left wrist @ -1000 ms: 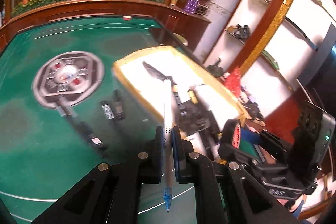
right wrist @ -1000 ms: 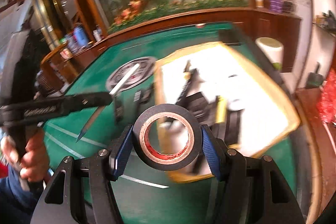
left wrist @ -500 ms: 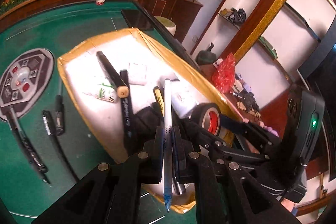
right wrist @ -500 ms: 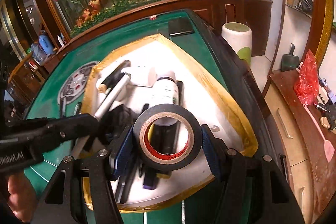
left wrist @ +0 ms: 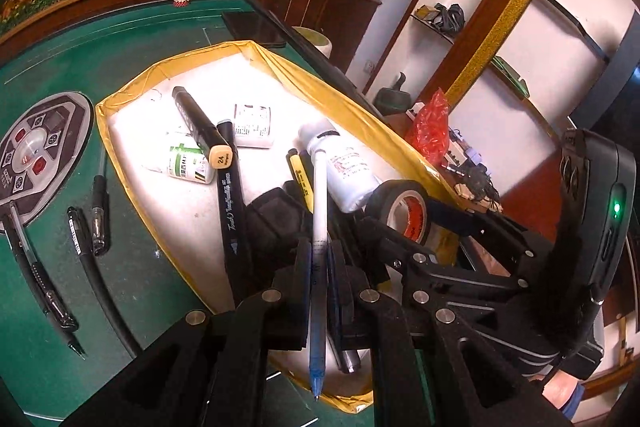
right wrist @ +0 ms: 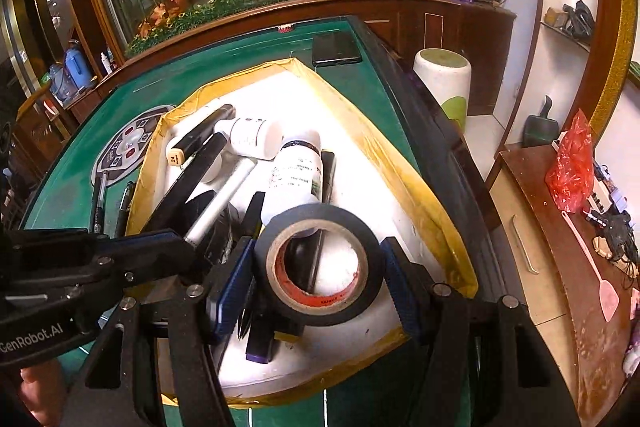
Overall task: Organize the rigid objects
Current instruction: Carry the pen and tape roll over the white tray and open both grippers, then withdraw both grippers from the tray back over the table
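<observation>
The left tool (left wrist: 319, 263) is clamped narrow on a slim white pen with a blue tip (left wrist: 319, 251), and the right tool (right wrist: 318, 267) grips a black roll of tape with a red core (right wrist: 318, 261); both hang over the yellow-rimmed white tray (right wrist: 436, 211) on the green worktop (left wrist: 48, 311). The tray is crowded with markers and white bottles (right wrist: 298, 173), so each piece is best lowered into a bare patch, with the pen laid parallel to the black marker (left wrist: 232, 203), before letting go. Three black pens (left wrist: 98, 215) lie outside the tray.
</observation>
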`<state>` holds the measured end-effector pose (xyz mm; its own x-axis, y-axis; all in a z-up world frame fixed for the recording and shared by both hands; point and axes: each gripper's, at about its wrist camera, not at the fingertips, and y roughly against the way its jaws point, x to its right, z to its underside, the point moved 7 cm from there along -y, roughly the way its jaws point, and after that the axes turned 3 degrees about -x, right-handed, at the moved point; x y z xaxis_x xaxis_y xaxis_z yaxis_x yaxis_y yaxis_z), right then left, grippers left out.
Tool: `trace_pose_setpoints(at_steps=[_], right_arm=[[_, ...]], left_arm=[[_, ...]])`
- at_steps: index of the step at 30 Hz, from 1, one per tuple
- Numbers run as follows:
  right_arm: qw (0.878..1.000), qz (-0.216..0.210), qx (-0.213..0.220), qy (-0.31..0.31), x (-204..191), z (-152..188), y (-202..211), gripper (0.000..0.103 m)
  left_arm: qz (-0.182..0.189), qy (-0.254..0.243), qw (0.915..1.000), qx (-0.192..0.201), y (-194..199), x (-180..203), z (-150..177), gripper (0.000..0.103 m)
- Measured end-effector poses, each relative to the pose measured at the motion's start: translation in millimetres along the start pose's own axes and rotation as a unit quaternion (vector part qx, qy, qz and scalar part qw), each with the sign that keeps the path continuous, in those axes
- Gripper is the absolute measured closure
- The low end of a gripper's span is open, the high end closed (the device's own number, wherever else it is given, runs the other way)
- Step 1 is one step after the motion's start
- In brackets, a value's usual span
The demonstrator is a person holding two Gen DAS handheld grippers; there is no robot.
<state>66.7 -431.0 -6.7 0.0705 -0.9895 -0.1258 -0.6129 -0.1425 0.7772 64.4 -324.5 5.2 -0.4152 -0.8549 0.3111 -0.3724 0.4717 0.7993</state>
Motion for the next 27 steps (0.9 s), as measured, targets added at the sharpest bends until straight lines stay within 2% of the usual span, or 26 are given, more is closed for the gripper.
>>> trace_pose_setpoints(at_steps=[2,4,6,8,19,27], right_arm=[[1.0,0.001,0.0,-0.004,0.9,1.3,2.8,0.04],[1.0,-0.001,0.003,-0.01,2.1,3.0,6.5,0.04],[1.0,0.0,0.007,-0.014,2.6,4.0,12.0,0.04],[1.0,0.0,0.015,-0.02,2.7,5.1,19.7,0.039],[0.998,-0.029,0.039,-0.028,-23.4,10.8,47.5,0.039],[0.998,-0.054,0.039,-0.003,-64.5,12.5,53.7,0.039]], left_arm=[[0.004,-0.003,1.0,-0.003,0.9,1.6,2.3,0.096],[0.008,-0.001,1.0,-0.006,1.9,1.0,3.6,0.091],[0.013,0.003,0.9999,-0.005,5.3,-0.2,6.1,0.072],[0.016,0.003,0.9999,0.0,10.1,-0.9,8.5,0.067],[0.029,-0.003,0.9995,0.012,38.2,-5.9,26.4,0.067],[0.019,0.036,0.9988,0.029,65.4,-50.6,38.7,0.067]])
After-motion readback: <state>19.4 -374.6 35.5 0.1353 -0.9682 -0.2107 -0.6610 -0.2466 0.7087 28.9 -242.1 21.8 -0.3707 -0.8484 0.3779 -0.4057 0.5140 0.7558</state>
